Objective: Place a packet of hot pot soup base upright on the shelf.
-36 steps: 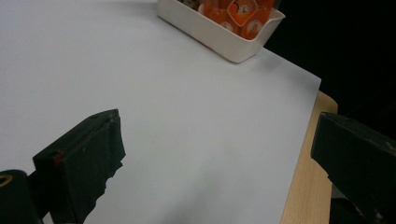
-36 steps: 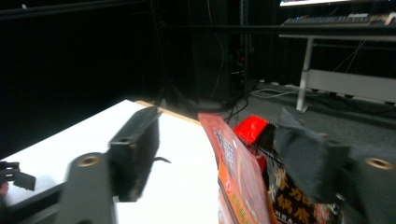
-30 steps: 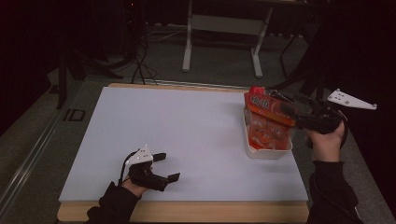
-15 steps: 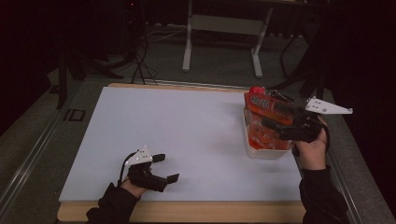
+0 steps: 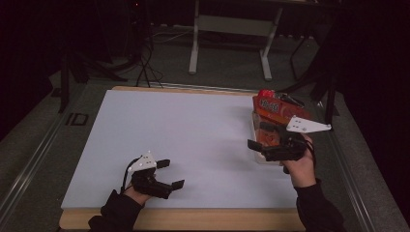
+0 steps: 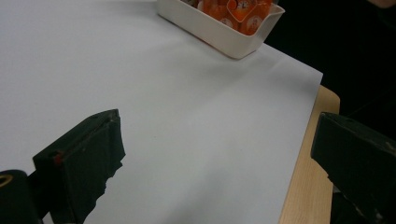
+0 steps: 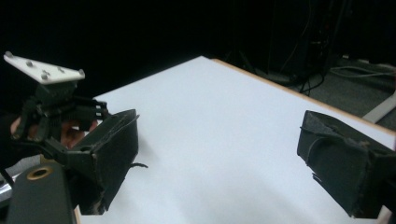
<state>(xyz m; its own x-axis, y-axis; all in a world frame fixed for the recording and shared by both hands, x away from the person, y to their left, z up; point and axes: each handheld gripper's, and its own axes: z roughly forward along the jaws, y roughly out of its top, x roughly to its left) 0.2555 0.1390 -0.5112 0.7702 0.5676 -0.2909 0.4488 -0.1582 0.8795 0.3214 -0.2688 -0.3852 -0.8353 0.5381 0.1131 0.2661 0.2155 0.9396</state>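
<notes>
A white tray (image 5: pixel 260 158) sits at the table's right edge with small orange packets (image 6: pixel 238 9) in it. A red-orange bag (image 5: pixel 276 109) leans at the tray's far end. My right gripper (image 5: pixel 257 136) hovers over the near part of the tray, pointing left, jaws open and empty; most of the tray is hidden under it. In the right gripper view its own jaws (image 7: pixel 219 156) stand wide apart over the white sheet. My left gripper (image 5: pixel 170 173) rests at the front left of the table, open and empty, and points toward the tray (image 6: pixel 224 35).
A white sheet (image 5: pixel 183 135) covers the wooden table (image 5: pixel 193 221), whose front edge shows in the left gripper view (image 6: pixel 308 177). Dark floor, cables and a metal stand (image 5: pixel 232 29) lie beyond the far edge.
My right gripper has come away from the red-orange bag, moving nearer and left over the tray's front part. The left gripper has stayed put.
</notes>
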